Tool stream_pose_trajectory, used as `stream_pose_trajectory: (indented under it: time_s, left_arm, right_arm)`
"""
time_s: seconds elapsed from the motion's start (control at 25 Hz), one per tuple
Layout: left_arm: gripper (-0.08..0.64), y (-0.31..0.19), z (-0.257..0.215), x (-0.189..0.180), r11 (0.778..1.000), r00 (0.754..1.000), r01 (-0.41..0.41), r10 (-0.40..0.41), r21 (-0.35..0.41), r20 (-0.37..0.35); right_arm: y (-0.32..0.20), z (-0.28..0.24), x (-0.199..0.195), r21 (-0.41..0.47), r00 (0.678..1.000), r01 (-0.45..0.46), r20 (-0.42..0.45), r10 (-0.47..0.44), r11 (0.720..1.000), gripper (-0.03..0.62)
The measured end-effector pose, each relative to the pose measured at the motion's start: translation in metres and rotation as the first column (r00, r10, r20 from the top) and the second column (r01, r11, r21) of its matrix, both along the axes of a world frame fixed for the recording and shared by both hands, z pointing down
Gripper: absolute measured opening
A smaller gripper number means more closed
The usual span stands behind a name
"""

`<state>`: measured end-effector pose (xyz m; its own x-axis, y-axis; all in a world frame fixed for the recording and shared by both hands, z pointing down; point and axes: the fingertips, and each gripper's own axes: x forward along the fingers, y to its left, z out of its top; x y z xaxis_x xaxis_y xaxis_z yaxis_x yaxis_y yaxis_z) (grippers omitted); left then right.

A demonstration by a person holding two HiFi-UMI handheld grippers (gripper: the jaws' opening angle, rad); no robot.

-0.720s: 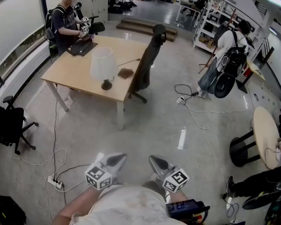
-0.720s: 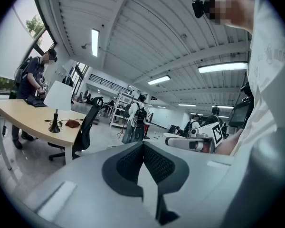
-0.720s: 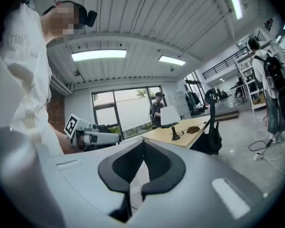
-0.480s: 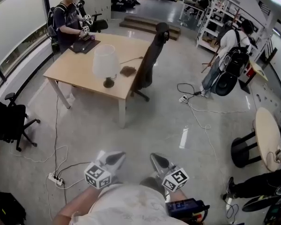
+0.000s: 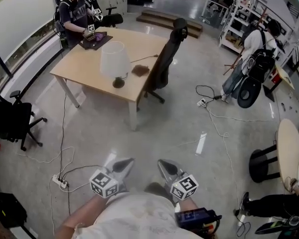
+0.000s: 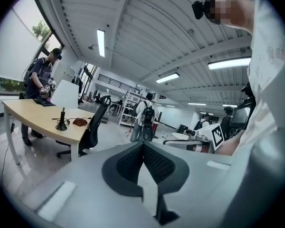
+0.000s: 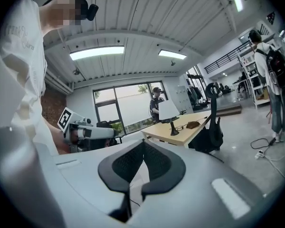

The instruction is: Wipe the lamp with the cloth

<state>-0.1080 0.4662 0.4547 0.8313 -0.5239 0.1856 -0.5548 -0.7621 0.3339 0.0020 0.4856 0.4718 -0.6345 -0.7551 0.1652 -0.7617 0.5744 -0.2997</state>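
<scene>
A lamp [image 5: 114,59] with a white shade and dark base stands on the wooden table [image 5: 84,68] across the room. The brown cloth [image 5: 140,70] lies just right of it on the tabletop. My left gripper [image 5: 123,164] and right gripper [image 5: 165,166] are held close to my body at the bottom of the head view, far from the table. Both are shut with nothing in them. The left gripper view shows the lamp [image 6: 64,96] and cloth [image 6: 79,122] beyond the closed tips [image 6: 143,144]. The right gripper view has the lamp [image 7: 168,111] past its tips [image 7: 143,143].
A black office chair [image 5: 164,59] stands at the table's right side. One person [image 5: 77,14] works at the table's far end, another with a backpack [image 5: 254,59] stands at the right. Cables and a power strip [image 5: 60,182] lie on the floor. A round table [image 5: 289,151] is at right.
In the head view the table, lamp and cloth have slid a little lower and to the right. Both grippers keep their place and stay shut.
</scene>
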Motion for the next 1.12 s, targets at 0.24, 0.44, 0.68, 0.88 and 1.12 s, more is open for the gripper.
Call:
stream_pose_trajectory:
  time_s: [0.24,0.44,0.68,0.88,1.12]
  left_arm:
    - [0.002,-0.023,-0.004,0.029,0.998,0.998,0.056,-0.055,-0.014,0.024]
    - [0.002,-0.047,-0.014,0.06,0.994,0.993,0.112,-0.112,-0.007,0.04]
    - [0.002,-0.073,-0.024,0.076,0.981,0.979,0.192,-0.192,0.007,0.073]
    - [0.002,-0.094,-0.024,0.066,0.953,0.948,0.304,-0.304,0.012,0.093]
    - [0.002,-0.108,-0.018,0.065,0.937,0.931,0.35,-0.348,-0.004,0.107]
  right_arm:
    - [-0.034,-0.002,0.025,-0.011,0.998,0.063,-0.007,-0.063,0.998,0.012]
    - [-0.059,0.0,0.054,-0.032,0.993,0.115,-0.009,-0.115,0.993,0.012]
    - [-0.092,0.002,0.077,-0.047,0.986,0.164,0.014,-0.163,0.985,0.012]
    - [-0.112,0.005,0.079,-0.047,0.972,0.235,0.019,-0.234,0.971,0.012]
    - [-0.133,0.013,0.087,-0.071,0.967,0.254,0.029,-0.252,0.965,0.012]
